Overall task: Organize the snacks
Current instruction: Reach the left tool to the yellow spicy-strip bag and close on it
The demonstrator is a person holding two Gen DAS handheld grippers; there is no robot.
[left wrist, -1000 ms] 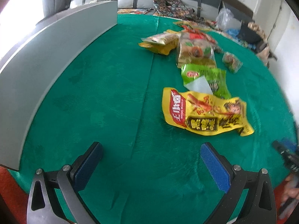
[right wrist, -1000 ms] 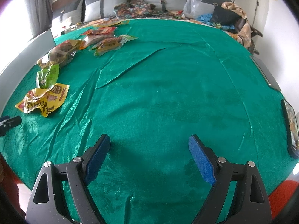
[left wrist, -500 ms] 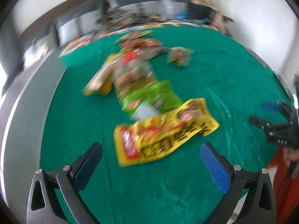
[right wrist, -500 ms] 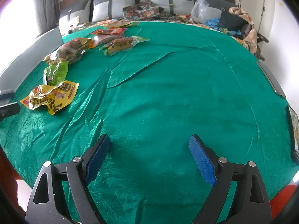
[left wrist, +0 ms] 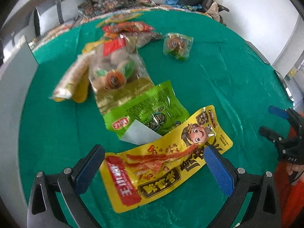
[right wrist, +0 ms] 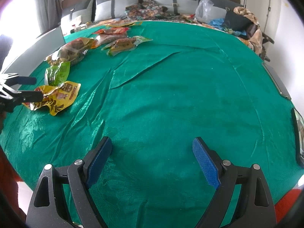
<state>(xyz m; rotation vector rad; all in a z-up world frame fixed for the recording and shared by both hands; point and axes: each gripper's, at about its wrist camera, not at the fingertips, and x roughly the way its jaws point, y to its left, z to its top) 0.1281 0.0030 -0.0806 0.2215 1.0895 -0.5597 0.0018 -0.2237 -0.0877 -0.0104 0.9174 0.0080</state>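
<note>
My left gripper point(left wrist: 153, 163) is open, its blue pads either side of a flat yellow snack packet point(left wrist: 163, 157) on the green tablecloth point(left wrist: 228, 79). Behind it lie a green packet point(left wrist: 150, 112), a clear bag of round snacks point(left wrist: 115, 70), a yellow bag point(left wrist: 72, 79), red packets point(left wrist: 127, 27) and a small green packet point(left wrist: 177, 44). My right gripper point(right wrist: 152, 159) is open and empty over bare cloth. In the right wrist view the yellow packet point(right wrist: 57, 96) and my left gripper point(right wrist: 28, 89) are at far left.
A grey panel point(left wrist: 11, 79) runs along the table's left edge. Grey cushions point(right wrist: 117, 1), a plastic bag point(right wrist: 204, 9) and clothes lie behind the table. Dark flat devices point(right wrist: 277, 81) sit at the right rim. My right gripper point(left wrist: 281, 131) shows at the left view's right edge.
My left gripper swung right and moved forward, so the yellow packet now lies between its pads. My right gripper shifted slightly; both stayed open.
</note>
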